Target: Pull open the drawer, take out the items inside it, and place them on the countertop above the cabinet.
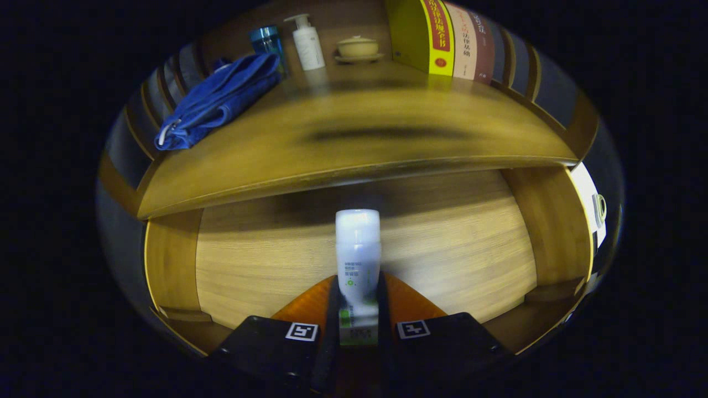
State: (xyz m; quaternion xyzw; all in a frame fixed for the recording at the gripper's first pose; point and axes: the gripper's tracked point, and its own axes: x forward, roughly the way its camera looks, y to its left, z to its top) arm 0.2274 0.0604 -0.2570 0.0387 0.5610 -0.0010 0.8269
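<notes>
I had the gripper (358,309) clamped on the white plastic tube with green label (358,260), held above the open light wooden drawer (442,249), below the wooden countertop (359,138).

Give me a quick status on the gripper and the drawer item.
Gripper shut on white tube, held over the open drawer. Countertop just ahead, above. Middle free; blue cloth, books at the sides.

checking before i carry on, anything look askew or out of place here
Only the blue cloth, lying crumpled on the countertop. The gripper is shut on the white bottle above the open drawer.
</notes>
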